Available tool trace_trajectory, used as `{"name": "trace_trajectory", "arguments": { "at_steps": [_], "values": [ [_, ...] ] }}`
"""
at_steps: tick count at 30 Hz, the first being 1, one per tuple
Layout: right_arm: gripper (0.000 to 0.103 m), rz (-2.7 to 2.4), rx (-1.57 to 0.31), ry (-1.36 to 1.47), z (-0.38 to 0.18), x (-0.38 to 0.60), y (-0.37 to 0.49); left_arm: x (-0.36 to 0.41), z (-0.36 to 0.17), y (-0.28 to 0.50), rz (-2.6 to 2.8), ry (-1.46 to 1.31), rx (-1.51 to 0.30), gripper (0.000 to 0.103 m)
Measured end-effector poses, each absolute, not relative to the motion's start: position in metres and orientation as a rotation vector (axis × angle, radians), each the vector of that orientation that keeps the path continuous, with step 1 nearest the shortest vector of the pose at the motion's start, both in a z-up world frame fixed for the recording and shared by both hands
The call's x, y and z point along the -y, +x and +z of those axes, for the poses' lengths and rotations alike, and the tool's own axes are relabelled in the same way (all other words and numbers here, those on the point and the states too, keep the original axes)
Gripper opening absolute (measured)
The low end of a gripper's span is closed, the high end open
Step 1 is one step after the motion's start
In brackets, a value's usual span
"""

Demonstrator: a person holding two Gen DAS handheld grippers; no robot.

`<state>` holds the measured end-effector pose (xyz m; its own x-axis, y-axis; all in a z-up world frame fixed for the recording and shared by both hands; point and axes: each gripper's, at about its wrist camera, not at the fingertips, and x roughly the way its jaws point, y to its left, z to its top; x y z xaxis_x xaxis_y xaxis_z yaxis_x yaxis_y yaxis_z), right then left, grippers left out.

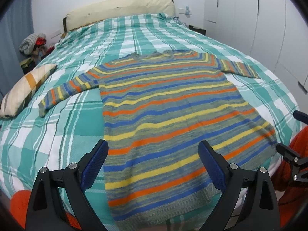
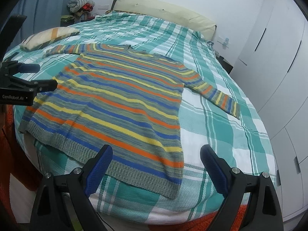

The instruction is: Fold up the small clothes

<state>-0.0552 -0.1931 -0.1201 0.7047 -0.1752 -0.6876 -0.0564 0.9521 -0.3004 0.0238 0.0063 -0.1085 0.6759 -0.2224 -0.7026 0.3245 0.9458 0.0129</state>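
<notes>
**A:** ok going left to right, what's on the bed?

**B:** Small checked pillow [image 1: 28,88] at the left edge of the green plaid bedspread [image 1: 80,127]. Then the striped sweater [image 1: 165,113], spread flat and face up in the middle, both sleeves out to the sides, collar toward the headboard [image 1: 119,9], hem at the near edge. White wardrobe [image 2: 279,61] along the right wall.

**A:** and the grippers?

**B:** Left gripper [image 1: 154,150] has its jaws spread wide, nothing between them, hovering over the hem. Right gripper [image 2: 156,154] is just as wide apart and empty, above the sweater's near right corner.
</notes>
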Motion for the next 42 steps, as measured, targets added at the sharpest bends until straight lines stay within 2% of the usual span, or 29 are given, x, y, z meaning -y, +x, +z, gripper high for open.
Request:
{"name": "trace_trajectory", "arguments": {
  "at_steps": [31,42],
  "values": [
    [0.092,-0.044,-0.779,-0.292,-0.122,0.195,-0.050,0.001,-0.116,0.027,-0.299,0.161,-0.812,0.096],
    [0.092,-0.045,-0.776,-0.247,-0.125,0.200,-0.050,0.004,-0.110,0.021,-0.293,0.189,-0.768,0.097]
  ]
}}
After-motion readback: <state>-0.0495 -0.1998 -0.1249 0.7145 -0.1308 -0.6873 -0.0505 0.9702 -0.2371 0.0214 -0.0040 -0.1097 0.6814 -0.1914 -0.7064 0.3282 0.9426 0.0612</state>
